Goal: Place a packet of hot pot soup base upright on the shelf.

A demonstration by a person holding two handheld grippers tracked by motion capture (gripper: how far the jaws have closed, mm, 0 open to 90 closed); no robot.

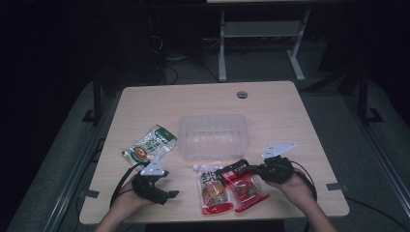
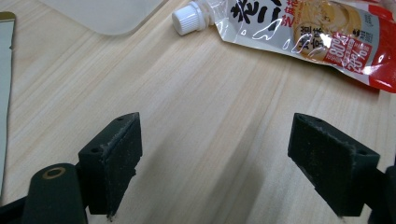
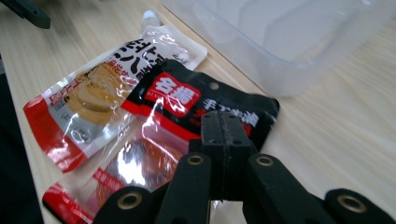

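Jaws of the right gripper point(image 3: 223, 135) were clamped on the black top edge of a red packet point(image 3: 154, 154), which lay at the front of the table point(image 1: 285, 111), its long edge touching a spouted pouch point(image 1: 212, 188), with a clear tub point(image 1: 213, 135) just beyond it. The left gripper point(image 2: 215, 163) hung low over bare wood with its jaws spread wide, holding nothing, the pouch's white cap point(image 2: 186, 22) ahead of it.

To my eye the packet was about to go into the tub. The bite sat on the sealed edge alone, so it would want lifting straight up first, slowly, letting the soft body hang free of the neighbouring pouch before carrying it over the near wall. Let go low inside the tub, not from a height, or the slick film could slide out or tip the light tub.

I counted three packs: the red one, the spouted one, and a green one point(image 1: 151, 143) off to the left. One tub, two grippers.
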